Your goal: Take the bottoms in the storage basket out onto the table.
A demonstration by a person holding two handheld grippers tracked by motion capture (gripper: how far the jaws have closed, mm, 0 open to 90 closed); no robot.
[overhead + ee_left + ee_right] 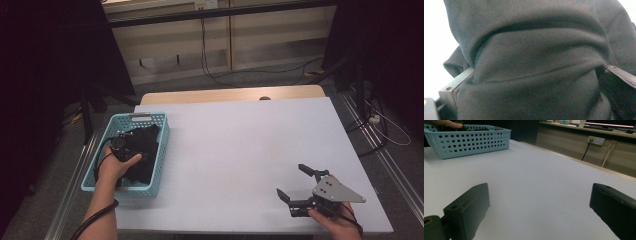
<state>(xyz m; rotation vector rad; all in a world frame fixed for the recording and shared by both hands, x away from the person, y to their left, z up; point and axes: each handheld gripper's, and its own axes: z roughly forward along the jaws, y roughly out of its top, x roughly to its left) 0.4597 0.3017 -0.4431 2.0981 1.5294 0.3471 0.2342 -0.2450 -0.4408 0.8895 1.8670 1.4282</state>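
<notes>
High view, left side first: you are reaching your left hand (116, 165) into the light blue basket (150, 185) at the table's left edge, where the black cloth (142, 145) is lying bunched inside. The left gripper (121, 145) is buried in that cloth, so from above you cannot read its jaws. The left gripper view is settling it partly: dark folds of cloth (534, 60) are bulging between the two jaws, which are standing wide on either side. Whether the pads are pressing on the fabric yet or merely standing around it cannot be told from the pictures.

Progress, as a judgement: the cloth is not yet leaving the basket, and nothing is lying on the white table (240, 150). You are probably at the pick-up stage, with the lift out and any laying down on the table left to do.

Moving right: your left forearm is running straight up from the bottom edge, wrist bent down over the basket's near wall. Your right hand (336, 216) is resting near the table's front right corner, well apart from the basket. The right gripper (295, 182) is pointing left and slightly away from you, jaws spread and holding nothing. The right gripper view is confirming bare table between them, with the basket (474, 141) far off at upper left.
</notes>
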